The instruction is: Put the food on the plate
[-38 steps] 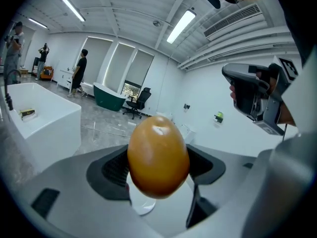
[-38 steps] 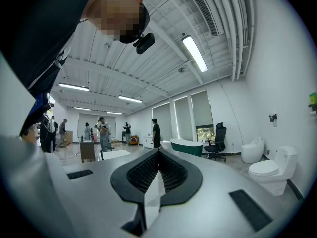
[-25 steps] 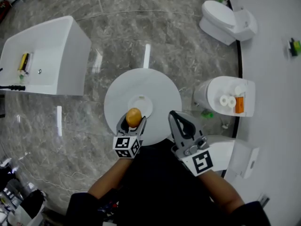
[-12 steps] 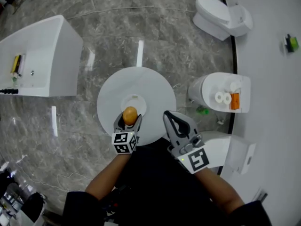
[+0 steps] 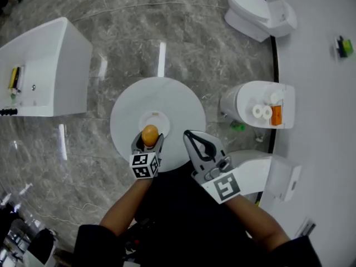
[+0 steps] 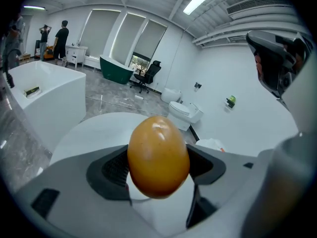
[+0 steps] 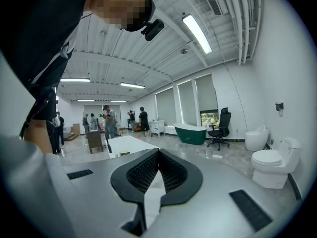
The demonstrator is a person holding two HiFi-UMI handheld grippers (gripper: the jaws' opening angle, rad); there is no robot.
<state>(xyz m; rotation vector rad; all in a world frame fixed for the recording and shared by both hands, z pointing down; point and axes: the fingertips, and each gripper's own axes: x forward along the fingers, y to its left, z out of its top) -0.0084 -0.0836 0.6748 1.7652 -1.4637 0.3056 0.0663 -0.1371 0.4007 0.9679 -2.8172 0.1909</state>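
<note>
Plainly, the left gripper (image 5: 148,142) is clamped on an egg (image 6: 158,155), a smooth, glossy, orange-brown oval pinched at its sides between black, cupped jaw pads. It hangs over the 6 o'clock rim of a small round white plate (image 5: 157,117), which lies at the middle of a round, matte white table (image 5: 167,93) on a grey, veined marble-look floor (image 5: 211,49). The right gripper (image 7: 158,152) holds nothing: its grey jaws are pressed together, the ribbed black pads (image 7: 142,175) meeting in a point, and it hovers over the table's edge at about 4 o'clock. Compared with a second ago, the whole scene has slid toward 9 o'clock in the head view, while the egg keeps much the same place against the plate and the right gripper sits slightly closer to the left one.
</note>
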